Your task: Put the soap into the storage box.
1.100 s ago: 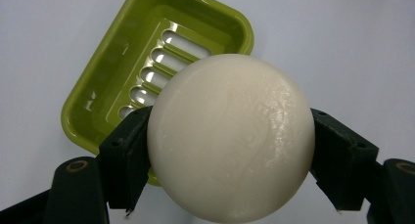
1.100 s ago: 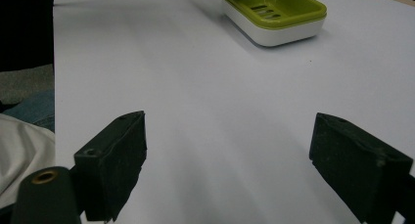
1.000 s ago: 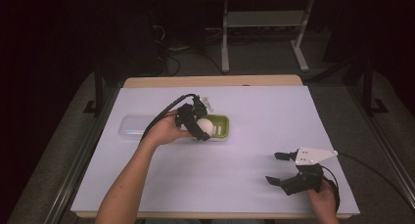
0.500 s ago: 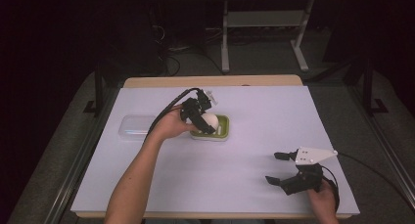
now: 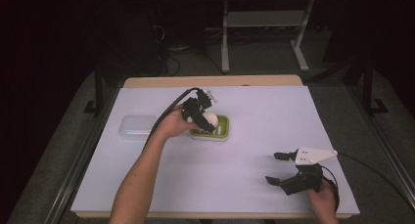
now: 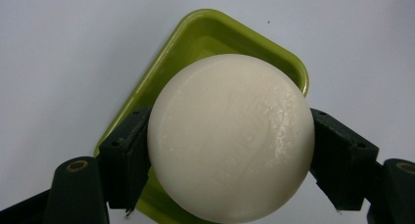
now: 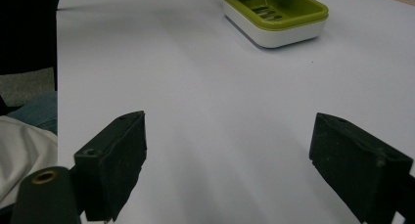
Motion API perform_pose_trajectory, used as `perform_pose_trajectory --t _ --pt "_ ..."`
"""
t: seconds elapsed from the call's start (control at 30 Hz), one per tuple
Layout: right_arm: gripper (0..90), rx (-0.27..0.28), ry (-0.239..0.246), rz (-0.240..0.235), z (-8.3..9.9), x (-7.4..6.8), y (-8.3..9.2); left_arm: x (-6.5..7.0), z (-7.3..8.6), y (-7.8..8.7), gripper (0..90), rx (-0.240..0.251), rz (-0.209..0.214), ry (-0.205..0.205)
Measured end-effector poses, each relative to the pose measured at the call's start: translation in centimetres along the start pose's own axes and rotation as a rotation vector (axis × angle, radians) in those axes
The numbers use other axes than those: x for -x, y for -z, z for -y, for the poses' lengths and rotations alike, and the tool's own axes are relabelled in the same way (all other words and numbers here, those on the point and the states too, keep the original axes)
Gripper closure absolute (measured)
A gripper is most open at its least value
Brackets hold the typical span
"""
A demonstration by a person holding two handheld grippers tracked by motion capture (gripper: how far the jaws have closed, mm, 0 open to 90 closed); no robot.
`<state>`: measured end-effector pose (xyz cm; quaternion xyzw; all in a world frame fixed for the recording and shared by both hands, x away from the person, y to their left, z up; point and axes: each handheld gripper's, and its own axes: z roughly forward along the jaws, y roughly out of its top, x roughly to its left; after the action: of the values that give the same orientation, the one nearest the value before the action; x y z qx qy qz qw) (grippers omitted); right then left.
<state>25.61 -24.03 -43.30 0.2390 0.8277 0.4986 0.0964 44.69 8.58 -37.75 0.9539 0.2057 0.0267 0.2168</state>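
L tongs (image 5: 201,117) clamped on soap (image 5: 209,120) | now lower over dish (image 5: 222,131) | R tongs (image 5: 277,168) apart, unmoved

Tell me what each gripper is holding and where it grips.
The left gripper clamps a round white soap by its two opposite sides, above the green soap dish. The right gripper stands open over the table, holding nothing.

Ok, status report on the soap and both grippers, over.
Left gripper shut on soap, above green dish. Right gripper open, nothing between the jaws. Nothing in the way.
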Motion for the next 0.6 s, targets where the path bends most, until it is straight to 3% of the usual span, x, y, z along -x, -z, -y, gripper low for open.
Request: perform_pose_trajectory --t 0.6 --pt "13.1 -0.002 0.003 -0.011 0.0 -0.1 0.0 -0.4 -0.3 -1.4 24.8 -0.009 -0.011 0.050"
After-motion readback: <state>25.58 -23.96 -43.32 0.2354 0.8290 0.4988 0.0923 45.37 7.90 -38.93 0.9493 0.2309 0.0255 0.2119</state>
